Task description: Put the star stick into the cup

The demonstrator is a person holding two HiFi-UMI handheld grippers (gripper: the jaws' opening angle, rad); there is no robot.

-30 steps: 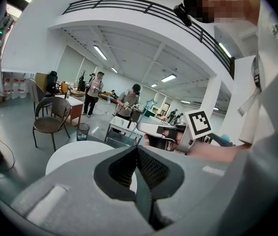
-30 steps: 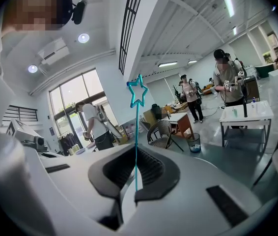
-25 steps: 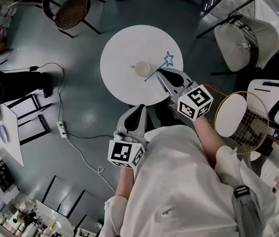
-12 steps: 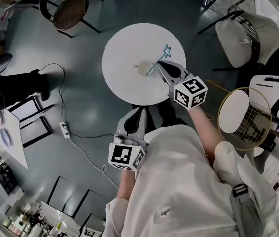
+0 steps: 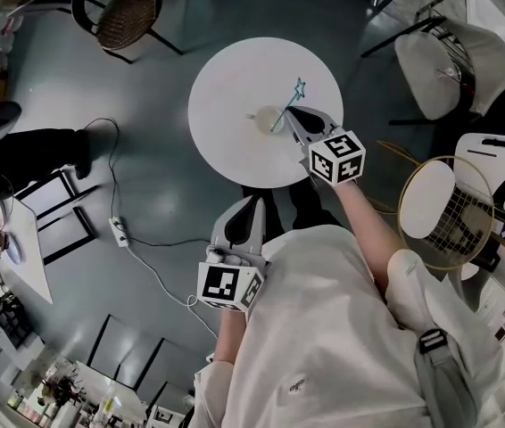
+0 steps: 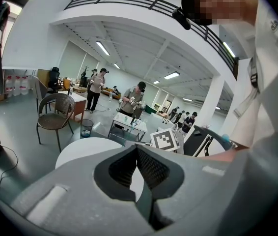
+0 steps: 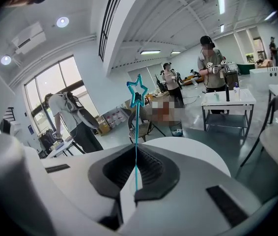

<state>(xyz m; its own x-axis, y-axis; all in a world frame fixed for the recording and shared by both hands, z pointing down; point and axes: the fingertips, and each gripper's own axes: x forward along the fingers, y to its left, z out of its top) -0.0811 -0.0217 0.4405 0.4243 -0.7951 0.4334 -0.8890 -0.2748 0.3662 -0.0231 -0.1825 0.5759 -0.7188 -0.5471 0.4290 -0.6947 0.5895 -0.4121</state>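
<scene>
Head view: the white cup [image 5: 268, 119] is shown on the round surface [image 5: 226, 69], overlapped by the stick's lower end; no cup is seen in the right gripper view.
Right gripper [image 7: 135, 156]: pinched on the star stick [image 7: 136, 127], star uppermost.
Left gripper [image 6: 137, 156]: pressed together, nothing held.

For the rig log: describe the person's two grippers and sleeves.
The left gripper and right gripper have pale grey, tapering plastic shells with dark ribbed pads inside the jaws. Each carries a white cube printed with black square markers. No cables show. The person wears a white top; the forearms are uncovered.
</scene>
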